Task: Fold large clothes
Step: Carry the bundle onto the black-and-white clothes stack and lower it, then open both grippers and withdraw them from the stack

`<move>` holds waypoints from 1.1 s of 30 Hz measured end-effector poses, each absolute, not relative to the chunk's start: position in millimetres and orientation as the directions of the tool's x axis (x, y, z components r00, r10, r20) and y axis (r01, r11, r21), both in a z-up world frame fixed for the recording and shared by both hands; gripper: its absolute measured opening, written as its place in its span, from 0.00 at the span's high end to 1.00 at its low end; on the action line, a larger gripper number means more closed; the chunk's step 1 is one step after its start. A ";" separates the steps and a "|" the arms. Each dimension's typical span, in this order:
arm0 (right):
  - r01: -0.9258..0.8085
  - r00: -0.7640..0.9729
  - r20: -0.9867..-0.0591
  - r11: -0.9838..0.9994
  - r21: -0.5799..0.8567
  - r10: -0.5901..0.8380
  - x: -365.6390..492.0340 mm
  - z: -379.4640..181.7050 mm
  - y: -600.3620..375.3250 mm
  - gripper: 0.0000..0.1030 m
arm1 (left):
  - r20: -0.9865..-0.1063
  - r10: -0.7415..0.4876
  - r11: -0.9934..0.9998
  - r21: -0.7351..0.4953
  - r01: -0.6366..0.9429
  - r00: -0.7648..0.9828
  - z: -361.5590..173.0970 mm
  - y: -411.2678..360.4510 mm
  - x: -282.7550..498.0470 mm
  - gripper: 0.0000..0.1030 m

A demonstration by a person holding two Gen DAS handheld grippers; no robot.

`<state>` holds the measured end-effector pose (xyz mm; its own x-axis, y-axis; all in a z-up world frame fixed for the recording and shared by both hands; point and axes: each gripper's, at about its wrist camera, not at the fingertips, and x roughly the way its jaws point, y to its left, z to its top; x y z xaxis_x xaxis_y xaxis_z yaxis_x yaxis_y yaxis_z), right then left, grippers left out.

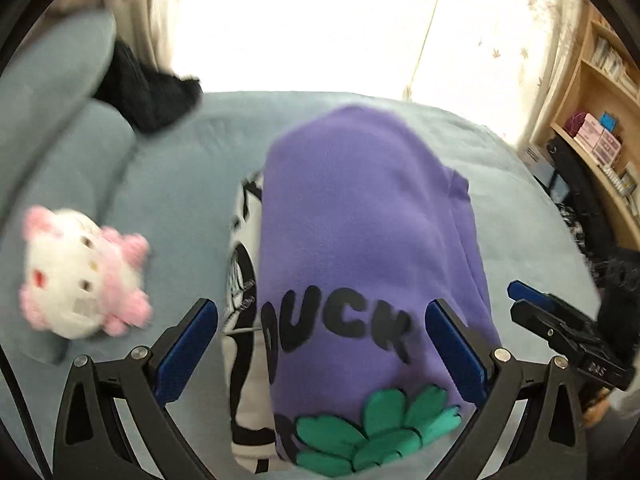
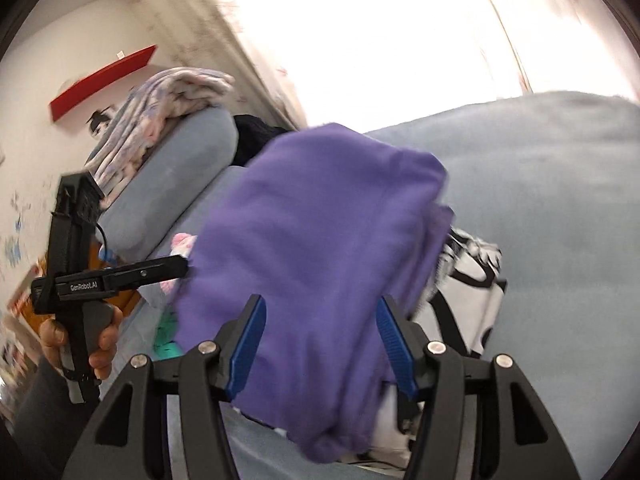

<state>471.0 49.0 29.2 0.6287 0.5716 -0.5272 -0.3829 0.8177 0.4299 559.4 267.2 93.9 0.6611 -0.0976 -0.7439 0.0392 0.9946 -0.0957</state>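
A folded purple sweatshirt point(image 1: 360, 208) with black "DUCK" lettering and a green flower print lies on a white garment with black print point(image 1: 244, 272). Both rest on a blue-grey sofa seat point(image 1: 180, 184). My left gripper point(image 1: 322, 344) hangs over the sweatshirt's near end, jaws wide open, pads clear of the cloth. My right gripper point(image 1: 520, 300) sits at the sweatshirt's right edge. In the right wrist view the right gripper point(image 2: 322, 344) is open astride the purple sweatshirt point(image 2: 320, 220) without pressing it. The white garment point(image 2: 476, 280) shows beneath. A hand point(image 2: 80, 340) holds the left gripper point(image 2: 176, 266) at the far side.
A pink and white plush toy point(image 1: 76, 272) lies on the seat left of the clothes. A black cloth point(image 1: 148, 92) is at the back by the cushion point(image 2: 172, 176), which carries a patterned blanket point(image 2: 160, 120). A wooden shelf unit point(image 1: 600, 120) stands to the right.
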 end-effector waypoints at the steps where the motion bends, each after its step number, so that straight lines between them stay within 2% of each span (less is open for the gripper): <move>1: -0.390 0.637 -0.533 0.830 0.399 0.556 469.1 32.5 56.8 0.49 | -0.719 -0.092 0.996 -0.071 0.059 0.689 98.9 258.0 549.0 0.02; 2: -0.409 0.637 -0.540 0.835 0.368 0.550 466.8 34.6 67.4 0.60 | -0.690 -0.089 0.995 -0.035 0.090 0.719 104.5 243.9 534.6 0.07; 3: -0.421 0.629 -0.546 0.833 0.358 0.553 465.4 34.1 74.0 0.65 | -0.675 -0.088 0.993 -0.005 0.114 0.733 105.4 236.1 526.4 0.12; 5: -0.444 0.604 -0.562 0.824 0.351 0.565 464.3 28.6 85.8 0.78 | -0.664 -0.076 0.980 0.089 0.180 0.744 100.2 216.0 512.9 0.31; 6: -0.448 0.599 -0.571 0.826 0.342 0.561 462.4 23.9 86.1 0.81 | -0.677 -0.060 0.973 0.125 0.195 0.734 94.0 210.1 509.7 0.36; 7: -0.446 0.595 -0.590 0.835 0.323 0.546 462.0 17.6 89.1 0.82 | -0.696 -0.042 0.966 0.154 0.206 0.717 85.6 206.1 509.5 0.47; 8: -0.440 0.586 -0.616 0.845 0.304 0.526 462.6 9.5 90.5 0.82 | -0.708 -0.023 0.963 0.173 0.204 0.706 77.5 203.2 511.3 0.48; 9: -0.427 0.580 -0.638 0.856 0.291 0.506 463.9 1.5 89.1 0.85 | -0.701 -0.004 0.961 0.195 0.197 0.714 72.9 203.2 508.5 0.48; 10: -0.414 0.580 -0.653 0.867 0.278 0.487 463.9 -5.0 85.7 1.00 | -0.692 0.003 0.959 0.207 0.194 0.722 70.8 203.3 505.0 0.48; 14: -0.406 0.581 -0.644 0.863 0.300 0.497 455.3 -8.4 65.0 1.00 | -0.698 -0.004 0.967 0.179 0.180 0.716 66.9 209.6 500.6 0.46; 22: -0.385 0.605 -0.679 0.899 0.208 0.416 425.8 12.9 53.6 1.00 | -0.712 0.028 0.990 0.118 0.081 0.702 74.0 214.8 491.3 0.44; 24: -0.379 0.606 -0.680 0.901 0.209 0.413 415.5 19.5 47.5 1.00 | -0.712 0.041 0.992 0.111 0.055 0.701 77.2 210.1 482.0 0.40; 26: -0.374 0.608 -0.680 0.903 0.210 0.410 403.7 26.6 40.9 0.97 | -0.713 0.048 0.994 0.101 0.034 0.700 78.3 205.5 470.0 0.24; 33: -0.349 0.597 -0.697 0.911 0.220 0.397 355.6 62.2 19.1 0.97 | -0.740 0.034 0.999 0.039 -0.008 0.671 80.6 184.9 419.6 0.23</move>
<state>355.6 19.1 62.2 0.5970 0.3972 -0.6970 -0.3491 0.9109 0.2201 419.6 184.9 80.6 0.6714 0.0342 -0.7403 -0.0083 0.9992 0.0387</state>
